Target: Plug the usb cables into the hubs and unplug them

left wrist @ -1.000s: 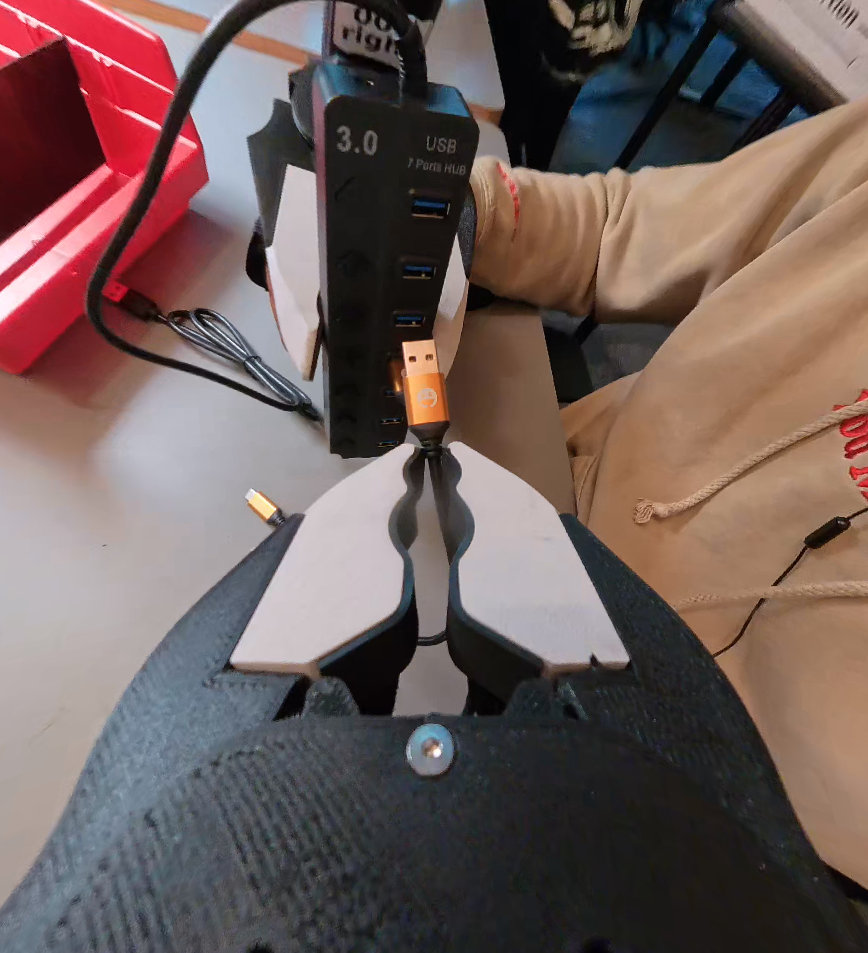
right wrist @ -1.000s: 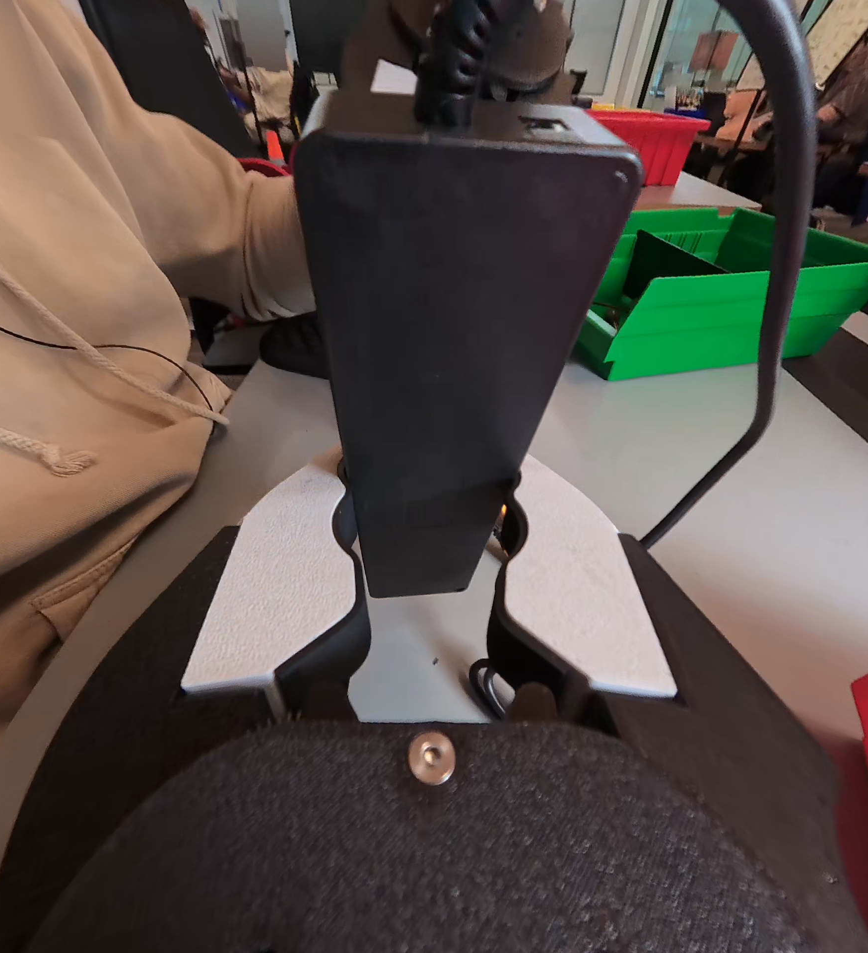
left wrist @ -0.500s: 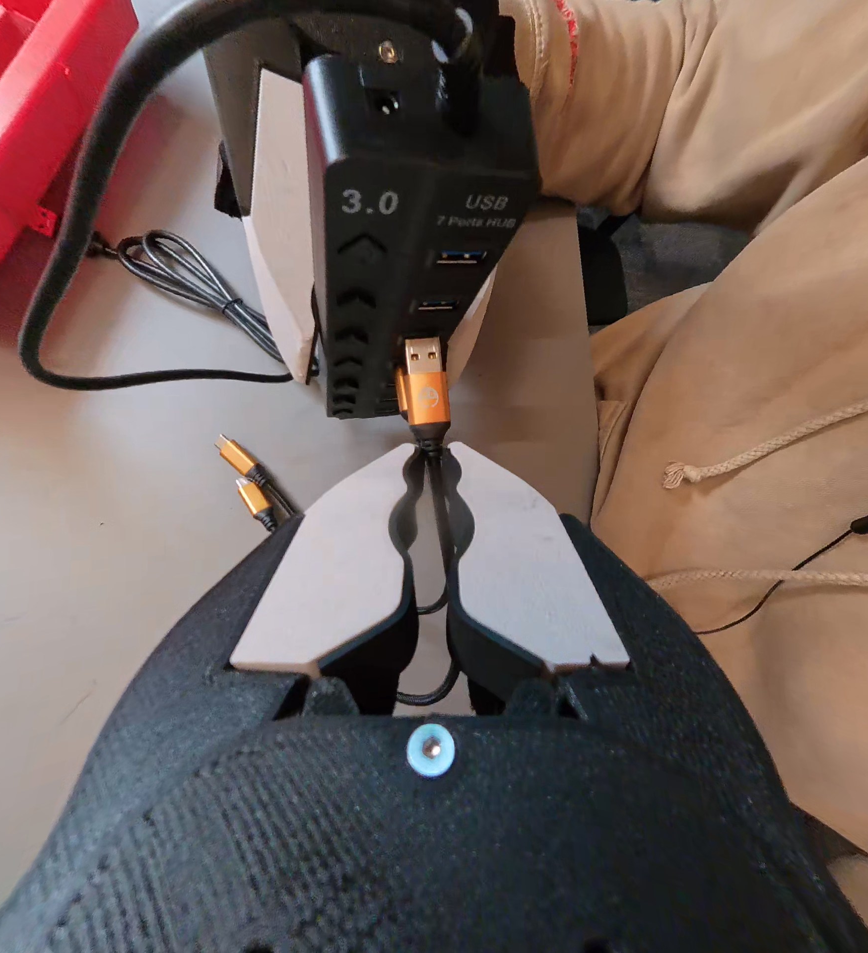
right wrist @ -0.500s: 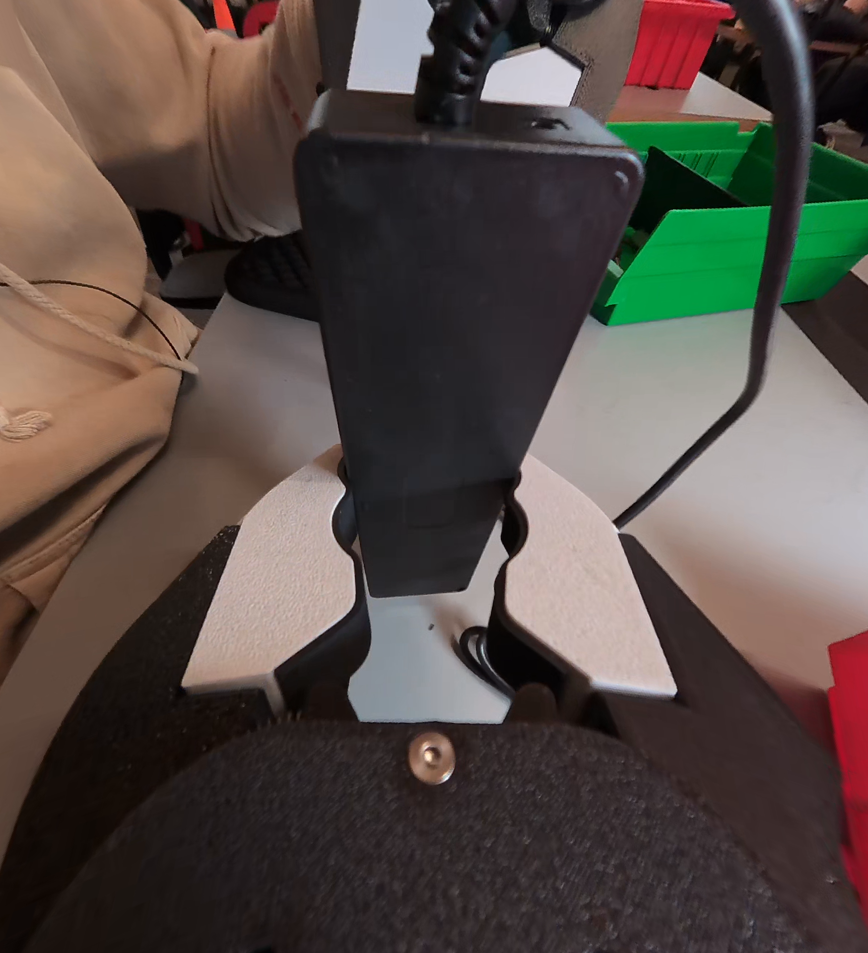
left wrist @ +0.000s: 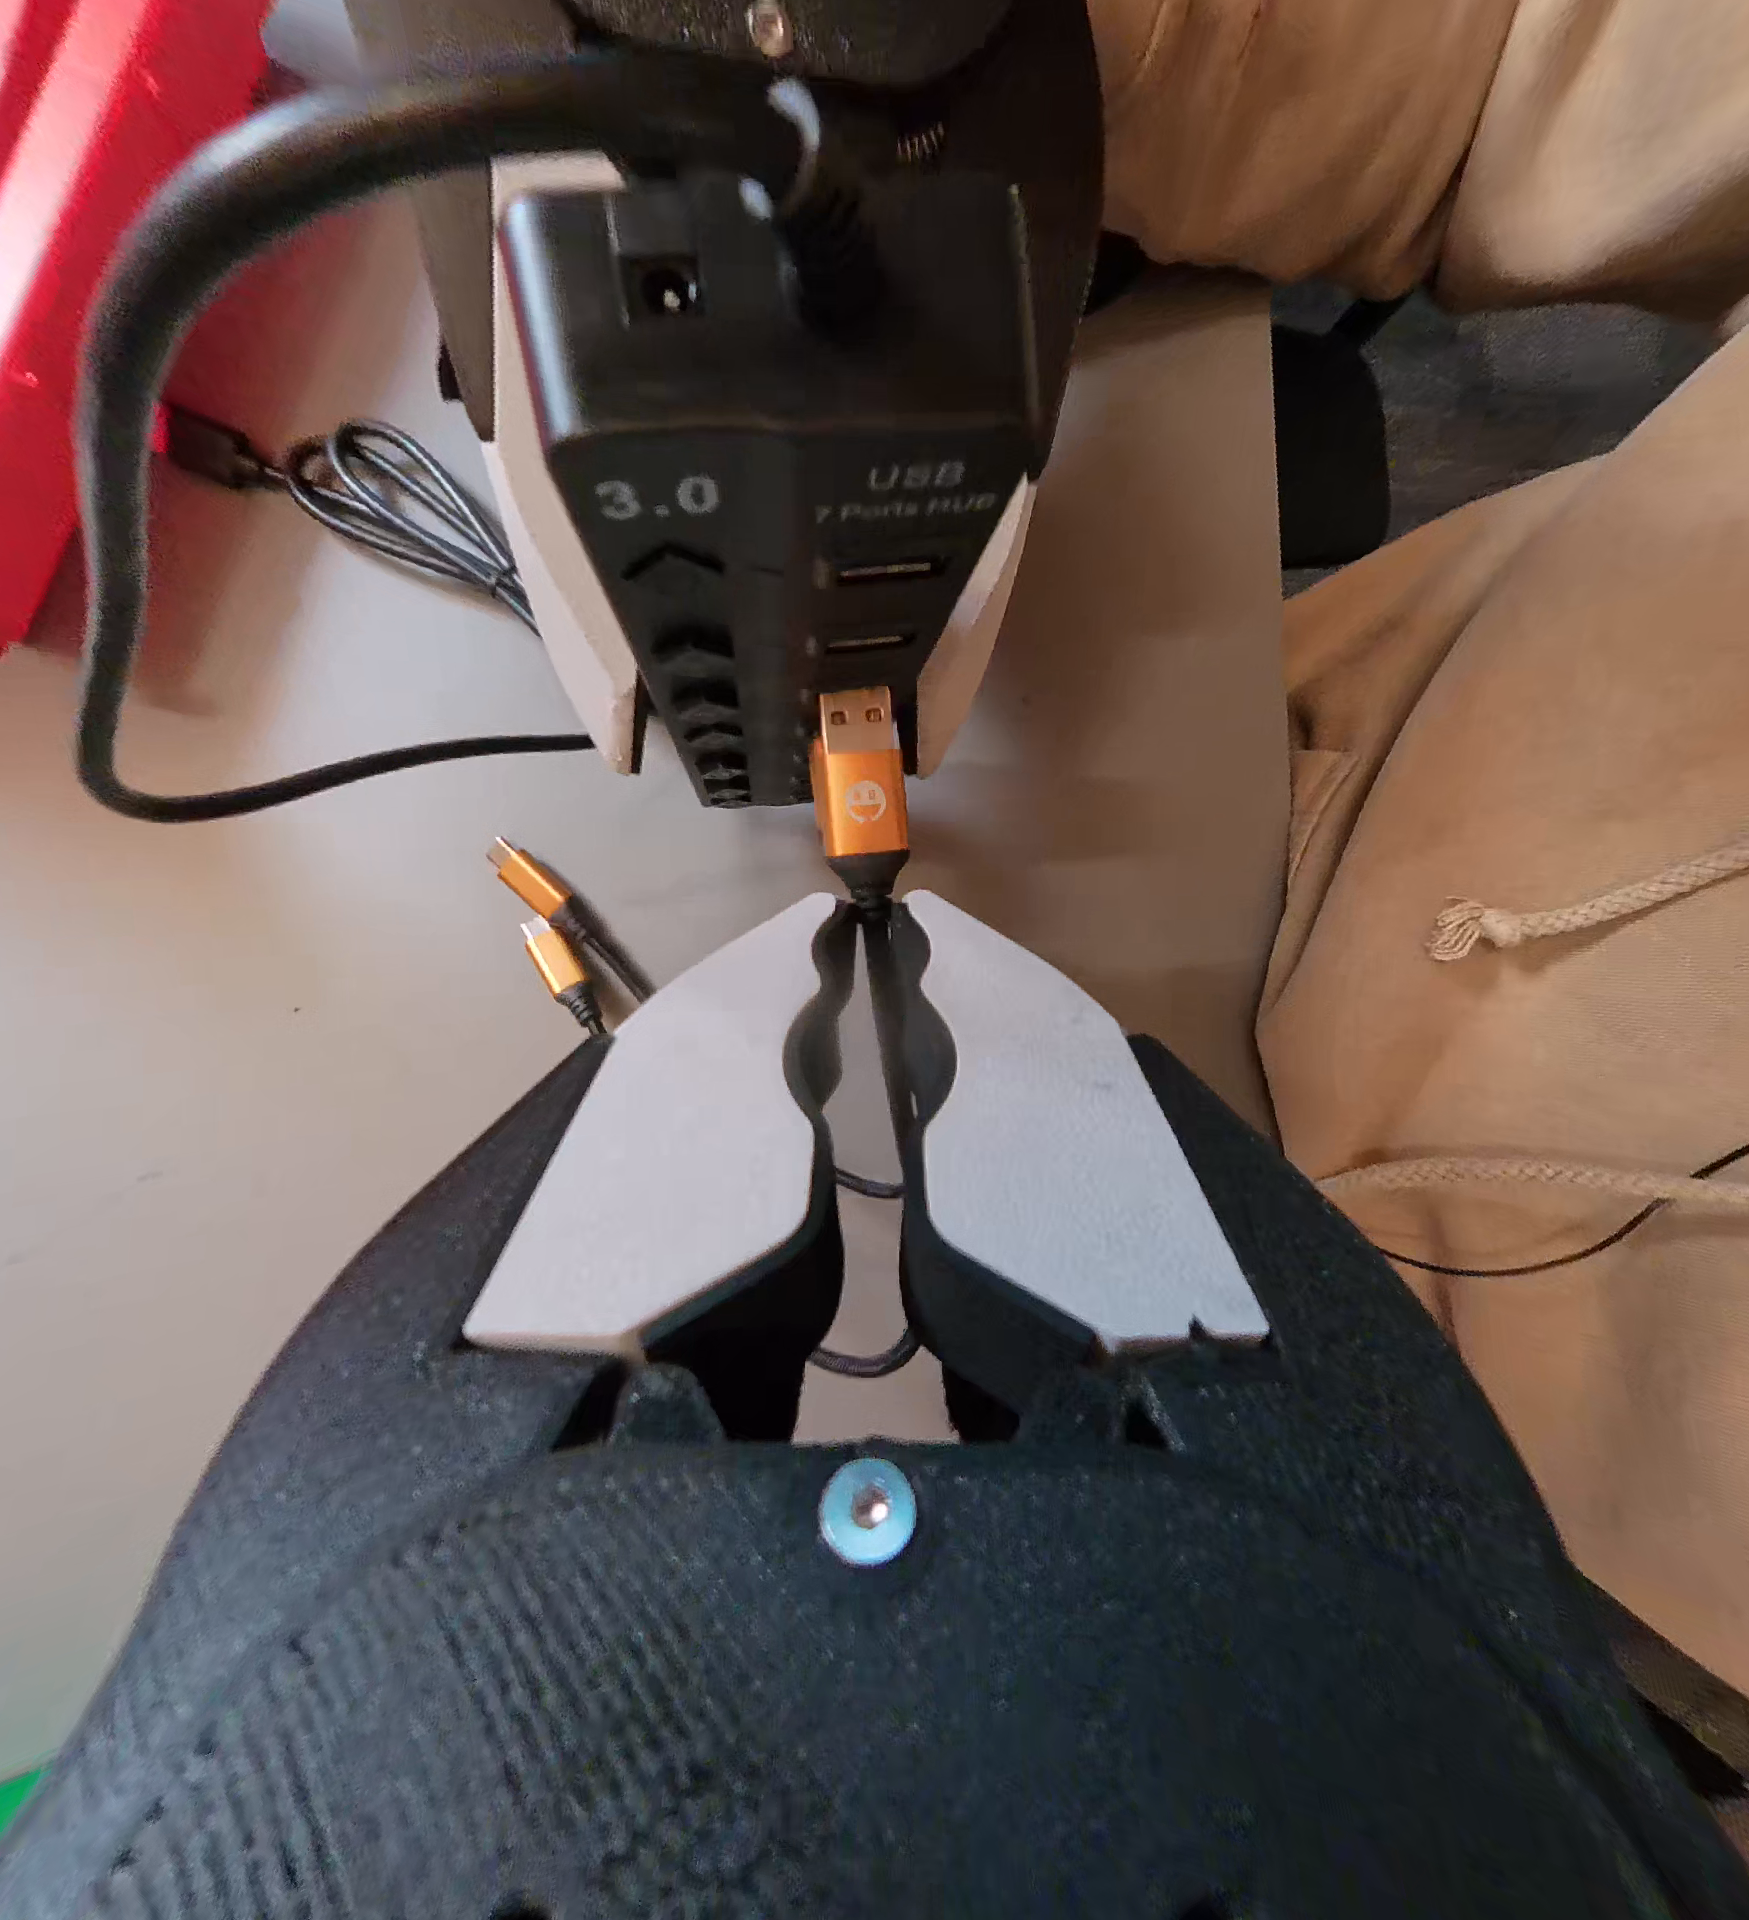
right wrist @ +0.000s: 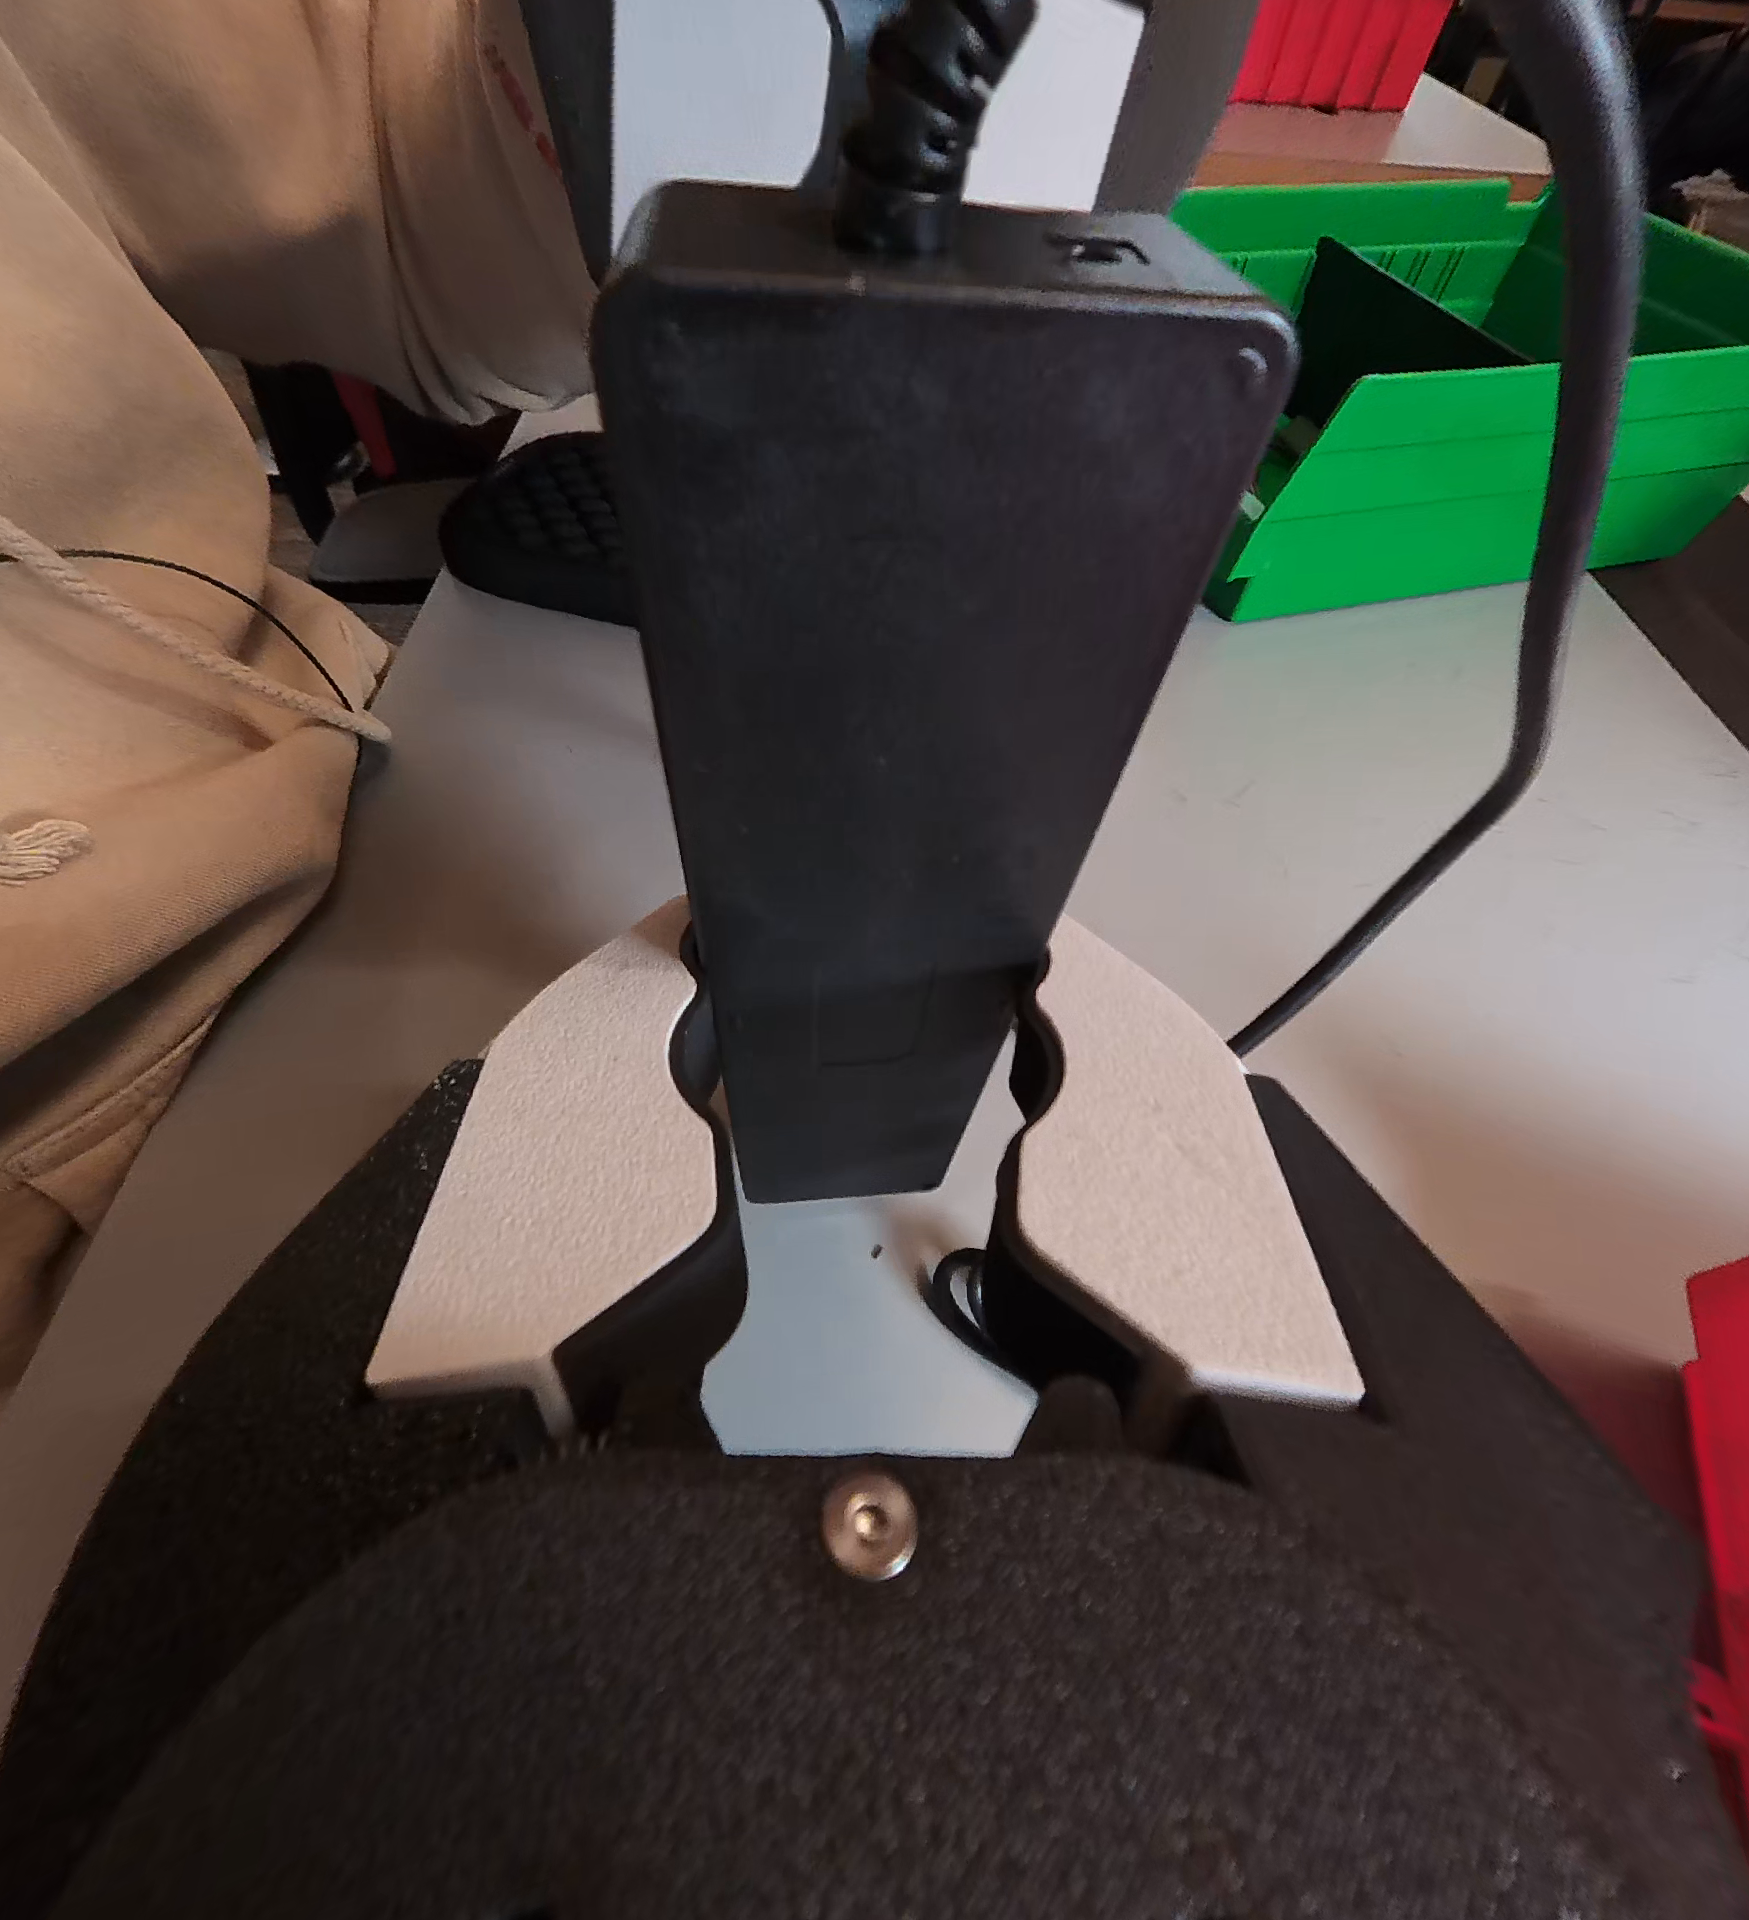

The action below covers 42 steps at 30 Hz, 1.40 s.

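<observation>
My left gripper (left wrist: 870, 902) is shut on the black cable just behind an orange USB-A plug (left wrist: 857, 781). The plug's metal tip points at the port side of a black multi-port USB hub (left wrist: 745, 520), in front of its third port; I cannot tell if it touches. My right gripper (right wrist: 865, 961) is shut on the hub (right wrist: 911, 644) and holds it upright above the table, its plain back toward the right wrist camera. The right gripper's white fingers (left wrist: 558, 582) show on both sides of the hub in the left wrist view. The hub's thick black lead (left wrist: 122, 540) loops to the left.
Two small orange plugs (left wrist: 543, 904) lie on the grey table (left wrist: 174, 1091). A coiled black cable (left wrist: 382, 488) lies by a red bin (left wrist: 28, 312). A green bin (right wrist: 1535, 395) stands at the back right. A person in a beige hoodie (left wrist: 1535, 779) sits close.
The hub has come closer to the left wrist camera and tilted, so its top end now shows. The orange plug stays gripped, now in front of a port nearer the hub's top.
</observation>
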Each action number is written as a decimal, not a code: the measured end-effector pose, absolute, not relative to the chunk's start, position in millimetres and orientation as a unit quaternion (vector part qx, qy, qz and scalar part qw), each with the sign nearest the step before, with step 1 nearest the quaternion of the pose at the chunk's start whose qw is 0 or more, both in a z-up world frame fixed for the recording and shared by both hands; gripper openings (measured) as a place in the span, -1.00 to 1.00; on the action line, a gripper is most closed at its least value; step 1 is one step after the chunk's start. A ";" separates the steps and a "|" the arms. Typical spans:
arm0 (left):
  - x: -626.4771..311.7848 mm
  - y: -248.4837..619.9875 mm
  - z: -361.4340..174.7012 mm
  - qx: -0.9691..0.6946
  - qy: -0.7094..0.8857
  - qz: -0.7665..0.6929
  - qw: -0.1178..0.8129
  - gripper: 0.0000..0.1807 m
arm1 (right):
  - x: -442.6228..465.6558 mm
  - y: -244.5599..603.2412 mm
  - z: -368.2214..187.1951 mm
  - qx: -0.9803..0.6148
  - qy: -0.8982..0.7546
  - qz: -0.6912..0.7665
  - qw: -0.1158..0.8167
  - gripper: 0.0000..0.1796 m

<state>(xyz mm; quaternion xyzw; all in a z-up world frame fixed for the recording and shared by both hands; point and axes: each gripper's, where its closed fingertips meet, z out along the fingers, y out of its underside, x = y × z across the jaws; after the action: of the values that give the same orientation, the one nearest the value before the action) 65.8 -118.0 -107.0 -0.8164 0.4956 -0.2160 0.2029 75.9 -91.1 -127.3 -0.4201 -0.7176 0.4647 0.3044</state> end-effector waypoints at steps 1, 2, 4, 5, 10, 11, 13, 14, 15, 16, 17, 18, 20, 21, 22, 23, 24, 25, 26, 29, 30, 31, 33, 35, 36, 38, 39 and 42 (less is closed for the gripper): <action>66.9 -116.5 -103.6 -0.814 0.494 -0.219 0.212 -0.93 | 76.5 -91.2 -127.2 -0.422 -0.718 0.465 0.301 -0.40; 66.8 -114.2 -100.6 -0.813 0.491 -0.220 0.223 -0.93 | 76.9 -91.0 -126.1 -0.422 -0.716 0.468 0.301 -0.40; 68.0 -110.7 -94.4 -0.808 0.481 -0.235 0.245 -0.92 | 77.3 -89.8 -123.0 -0.425 -0.708 0.478 0.300 -0.40; 69.3 -109.8 -92.1 -0.806 0.475 -0.246 0.254 -0.92 | 77.2 -89.3 -120.3 -0.426 -0.702 0.486 0.301 -0.40; 77.3 -111.6 -92.8 -0.795 0.450 -0.293 0.282 -0.93 | 75.9 -91.3 -121.1 -0.427 -0.695 0.501 0.289 -0.40; 77.7 -112.9 -91.7 -0.793 0.444 -0.308 0.283 -0.93 | 75.6 -92.8 -120.6 -0.426 -0.691 0.510 0.284 -0.40; 76.3 -110.7 -91.5 -0.792 0.434 -0.311 0.296 -0.93 | 73.7 -90.4 -120.9 -0.431 -0.687 0.508 0.290 -0.40; 75.9 -110.0 -91.9 -0.793 0.430 -0.311 0.300 -0.93 | 73.2 -89.8 -121.3 -0.432 -0.688 0.505 0.292 -0.40; 76.0 -110.2 -91.7 -0.792 0.427 -0.315 0.302 -0.93 | 73.3 -90.4 -121.0 -0.431 -0.688 0.506 0.291 -0.39; 76.2 -110.5 -90.9 -0.791 0.423 -0.323 0.303 -0.93 | 73.3 -91.1 -120.6 -0.431 -0.687 0.509 0.289 -0.39; 76.1 -110.5 -91.1 -0.790 0.420 -0.326 0.304 -0.93 | 73.0 -91.0 -121.1 -0.433 -0.687 0.508 0.289 -0.39; 75.7 -110.6 -93.0 -0.792 0.420 -0.324 0.302 -0.93 | 73.0 -91.3 -123.2 -0.434 -0.690 0.503 0.286 -0.39; 75.9 -112.0 -97.3 -0.793 0.422 -0.323 0.298 -0.93 | 73.8 -94.3 -127.2 -0.432 -0.697 0.502 0.275 -0.39; 76.6 -113.6 -98.0 -0.791 0.421 -0.330 0.296 -0.93 | 74.6 -96.7 -127.8 -0.429 -0.698 0.507 0.267 -0.40; 77.6 -115.5 -97.8 -0.788 0.418 -0.342 0.295 -0.93 | 75.4 -99.1 -127.8 -0.426 -0.699 0.512 0.260 -0.40; 78.3 -116.7 -97.0 -0.785 0.415 -0.352 0.297 -0.93 | 75.8 -100.8 -127.3 -0.422 -0.699 0.517 0.256 -0.40; 79.1 -117.8 -96.0 -0.780 0.413 -0.361 0.301 -0.93 | 76.1 -102.4 -126.8 -0.419 -0.698 0.523 0.252 -0.40; 79.7 -118.5 -95.4 -0.776 0.410 -0.367 0.307 -0.92 | 76.6 -103.8 -126.8 -0.418 -0.696 0.529 0.246 -0.40; 80.1 -118.5 -95.5 -0.774 0.406 -0.372 0.313 -0.92 | 76.7 -104.0 -127.5 -0.418 -0.696 0.532 0.242 -0.39; 79.9 -120.5 -96.3 -0.756 0.399 -0.392 0.339 -0.91 | 76.1 -105.6 -127.2 -0.413 -0.697 0.533 0.244 -0.39; 79.5 -122.7 -92.8 -0.743 0.395 -0.411 0.351 -0.90 | 75.3 -108.6 -123.9 -0.408 -0.692 0.544 0.241 -0.39; 78.8 -124.9 -87.1 -0.727 0.387 -0.437 0.363 -0.88 | 74.4 -112.5 -120.1 -0.403 -0.686 0.558 0.236 -0.39; 76.0 -129.6 -73.2 -0.690 0.373 -0.493 0.377 -0.70 | 75.2 -120.1 -115.0 -0.386 -0.681 0.580 0.224 -0.40; 68.7 -124.1 -69.5 -0.681 0.357 -0.507 0.390 -0.59 | 79.3 -128.8 -110.0 -0.371 -0.674 0.610 0.192 -0.40; 65.7 -119.2 -70.5 -0.679 0.353 -0.502 0.404 -0.55 | 81.5 -135.0 -107.9 -0.361 -0.672 0.623 0.171 -0.40; 67.7 -116.3 -68.0 -0.657 0.348 -0.518 0.423 -0.50 | 83.3 -148.8 -105.9 -0.338 -0.675 0.639 0.146 -0.40; 71.8 -118.2 -66.0 -0.644 0.347 -0.535 0.422 -0.48 | 84.4 -157.1 -105.4 -0.325 -0.677 0.647 0.129 -0.40; 86.8 -126.6 -65.3 -0.620 0.355 -0.571 0.405 -0.46 | 80.9 -173.3 -109.1 -0.312 -0.678 0.658 0.098 -0.40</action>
<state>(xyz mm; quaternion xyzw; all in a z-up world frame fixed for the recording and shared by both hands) 86.8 -126.6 -65.3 -0.6202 0.3548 -0.5707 0.4048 80.9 -173.3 -109.1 -0.3118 -0.6782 0.6582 0.0975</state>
